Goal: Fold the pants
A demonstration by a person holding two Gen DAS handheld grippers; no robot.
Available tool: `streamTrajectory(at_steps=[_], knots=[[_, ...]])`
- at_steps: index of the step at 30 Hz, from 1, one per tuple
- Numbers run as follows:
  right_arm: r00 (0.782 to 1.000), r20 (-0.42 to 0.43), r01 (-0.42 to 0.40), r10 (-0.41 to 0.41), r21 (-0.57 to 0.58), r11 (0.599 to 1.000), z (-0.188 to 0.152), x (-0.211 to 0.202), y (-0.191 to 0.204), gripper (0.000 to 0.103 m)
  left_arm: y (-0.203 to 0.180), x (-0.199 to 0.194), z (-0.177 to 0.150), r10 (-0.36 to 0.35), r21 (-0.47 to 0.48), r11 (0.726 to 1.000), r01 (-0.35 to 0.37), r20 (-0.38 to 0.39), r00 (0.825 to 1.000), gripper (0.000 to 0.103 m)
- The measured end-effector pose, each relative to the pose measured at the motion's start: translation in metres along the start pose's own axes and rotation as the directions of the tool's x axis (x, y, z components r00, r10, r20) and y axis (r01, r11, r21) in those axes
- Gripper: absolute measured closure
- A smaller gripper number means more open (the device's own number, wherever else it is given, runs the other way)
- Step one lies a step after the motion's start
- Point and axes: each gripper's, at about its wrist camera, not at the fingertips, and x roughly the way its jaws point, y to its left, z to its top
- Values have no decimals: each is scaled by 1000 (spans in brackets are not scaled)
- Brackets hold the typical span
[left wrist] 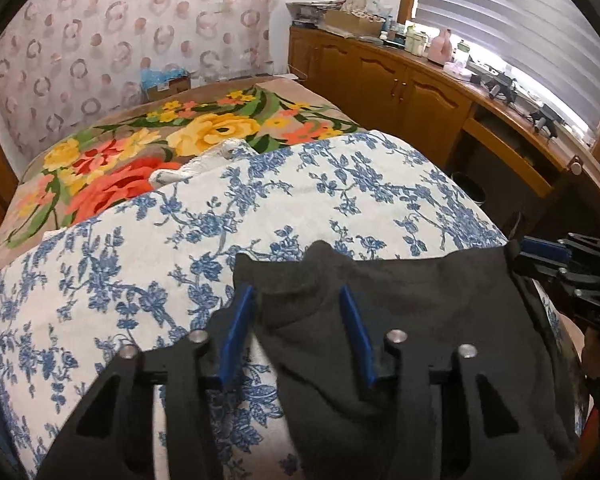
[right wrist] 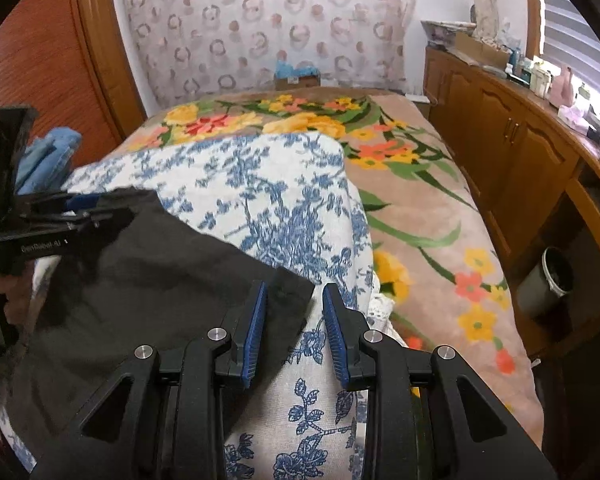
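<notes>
We see black pants (left wrist: pixel 400 320) lying flat on the blue-floral cover (left wrist: pixel 180 240) at the near end of the bed (right wrist: pixel 440 216), toward its left side. Left tongs (left wrist: pixel 298 332) are apart, blue pads straddling the pants' left far corner; cloth sits between the pads with gaps either side, so no clamp. In the right wrist view, right tongs (right wrist: pixel 294 330) are also apart: the pants' right far corner (right wrist: pixel 296 280) reaches the gap, left pad (right wrist: pixel 256 332) over the fabric edge, right pad over bare cover. No clamp there either.

Each view catches the other tool at the opposite side of the pants: right tongs at the right edge in the left wrist view, left tongs at the left edge in the right wrist view.

Beyond the cover, a blanket (right wrist: pixel 420 184) with yellow and orange flowers runs to the far end of the bed. Wooden cabinets (left wrist: pixel 400 88) line the right side, clutter on top.
</notes>
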Motion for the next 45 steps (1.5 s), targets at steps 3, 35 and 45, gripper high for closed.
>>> streamTrajectory(at_steps=[3, 35, 45], knots=[[1000, 16, -10, 10, -9, 1000, -1, 0, 3, 94, 2, -3, -3, -17, -4, 1000, 17, 15, 1000, 87], [994, 111, 7, -2, -45, 999, -3, -37, 32, 93, 0, -66, -24, 51, 74, 996, -58, 97, 994, 55], [990, 128, -44, 56, -96, 994, -32, -72, 76, 91, -15, -106, -57, 0, 87, 996, -10, 121, 993, 40]])
